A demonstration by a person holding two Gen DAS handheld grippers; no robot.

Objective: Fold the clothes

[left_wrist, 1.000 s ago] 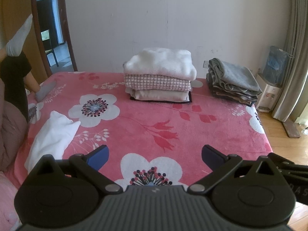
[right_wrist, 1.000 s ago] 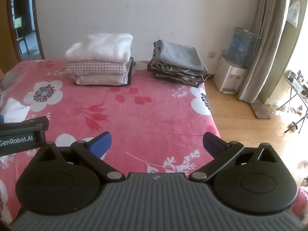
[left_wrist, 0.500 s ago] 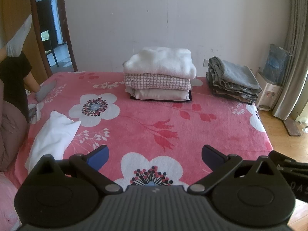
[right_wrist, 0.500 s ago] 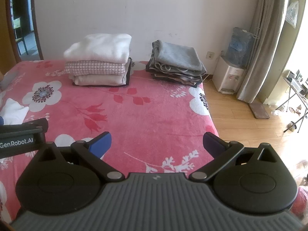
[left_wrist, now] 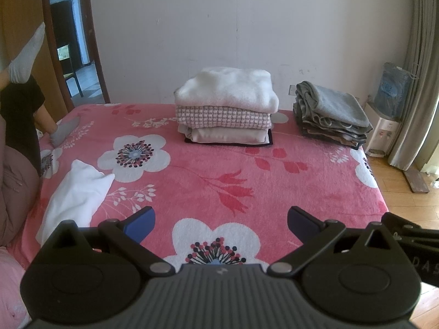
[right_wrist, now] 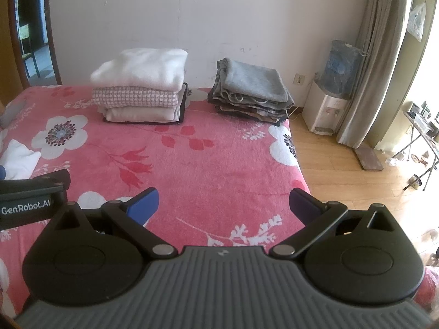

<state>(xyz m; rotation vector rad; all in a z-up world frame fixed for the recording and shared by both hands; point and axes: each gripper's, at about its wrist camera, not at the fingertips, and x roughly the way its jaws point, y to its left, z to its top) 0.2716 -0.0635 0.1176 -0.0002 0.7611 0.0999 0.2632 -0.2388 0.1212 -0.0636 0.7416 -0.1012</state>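
I hold both the left gripper [left_wrist: 221,223] and right gripper [right_wrist: 223,204] level, spread wide and empty, over the pink floral bedspread [left_wrist: 208,170], 2 folded clothes stacks [left_wrist: 226,109] at its far edge, the loose white garment [left_wrist: 74,192] fully visible only leftward.

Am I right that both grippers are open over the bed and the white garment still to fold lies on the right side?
Not quite: the white garment lies on the left side of the bed, as the left wrist view shows. The left gripper and right gripper are indeed open over it.
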